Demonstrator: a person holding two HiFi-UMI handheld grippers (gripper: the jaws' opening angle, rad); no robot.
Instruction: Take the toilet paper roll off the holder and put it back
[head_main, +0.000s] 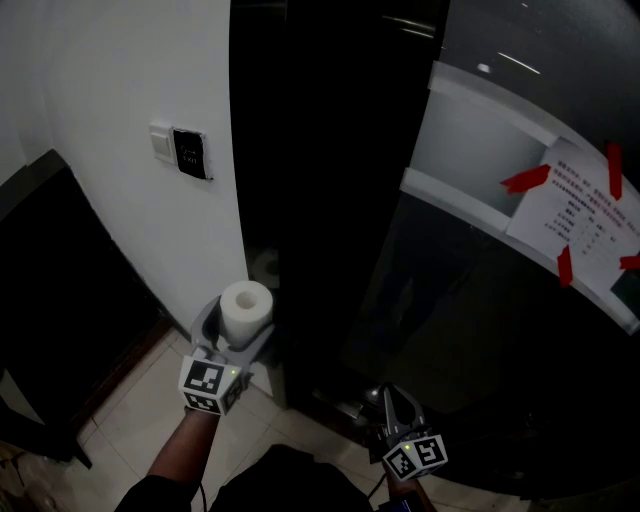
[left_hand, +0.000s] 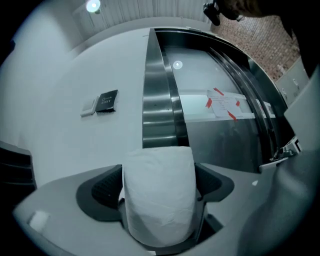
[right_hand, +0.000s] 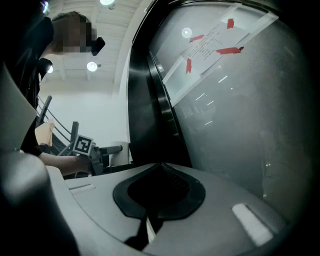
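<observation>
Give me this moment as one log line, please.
left gripper: shut on toilet paper roll | right gripper: shut, empty | roll: held in air beside white wall

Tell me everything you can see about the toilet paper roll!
The toilet paper roll is white, soft-looking and fairly full, with a small hole at its top end. It stands upright, clamped between the jaws of the left gripper, close to a white wall.
</observation>
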